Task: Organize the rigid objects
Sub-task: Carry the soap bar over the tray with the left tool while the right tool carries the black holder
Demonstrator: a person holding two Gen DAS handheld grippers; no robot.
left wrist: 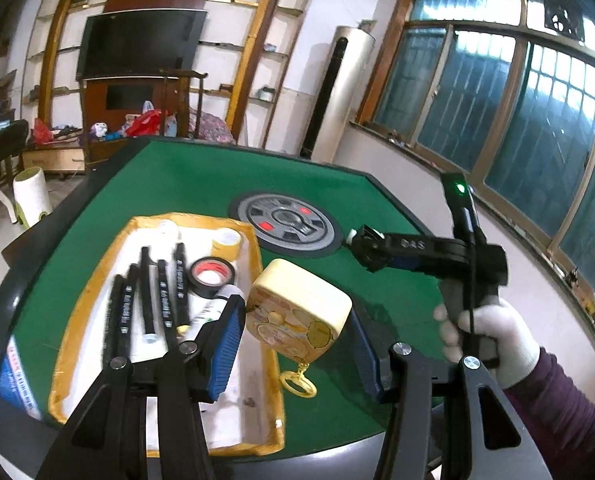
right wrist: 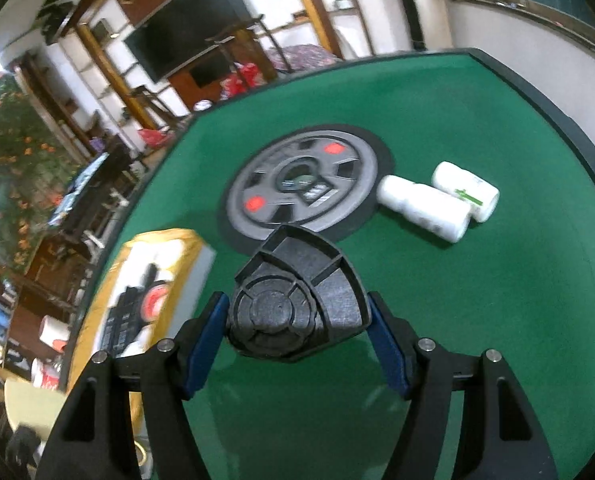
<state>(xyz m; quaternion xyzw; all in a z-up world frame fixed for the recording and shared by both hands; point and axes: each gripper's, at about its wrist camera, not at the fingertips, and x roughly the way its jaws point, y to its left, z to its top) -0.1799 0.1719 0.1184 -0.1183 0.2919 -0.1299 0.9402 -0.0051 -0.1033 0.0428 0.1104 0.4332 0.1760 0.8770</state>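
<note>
My left gripper [left wrist: 297,340] is shut on a cream box with cartoon print and a gold key ring [left wrist: 299,310], held above the right edge of the yellow-rimmed tray [left wrist: 97,280]. The tray holds several black pens [left wrist: 149,292], a black tape roll [left wrist: 211,274] and a white tube. My right gripper [right wrist: 297,340] is shut on a black fan-shaped plastic piece [right wrist: 297,300] above the green table [right wrist: 477,300]. In the left wrist view the right gripper [left wrist: 367,248] is out over the table past the grey centre disc [left wrist: 289,220]. Two white bottles [right wrist: 441,200] lie on the felt.
The grey round centre disc [right wrist: 305,184] sits mid-table. The tray [right wrist: 185,240] is at the left in the right wrist view. The table has a black raised rim [right wrist: 557,112]. Shelves, a TV and windows stand beyond the table.
</note>
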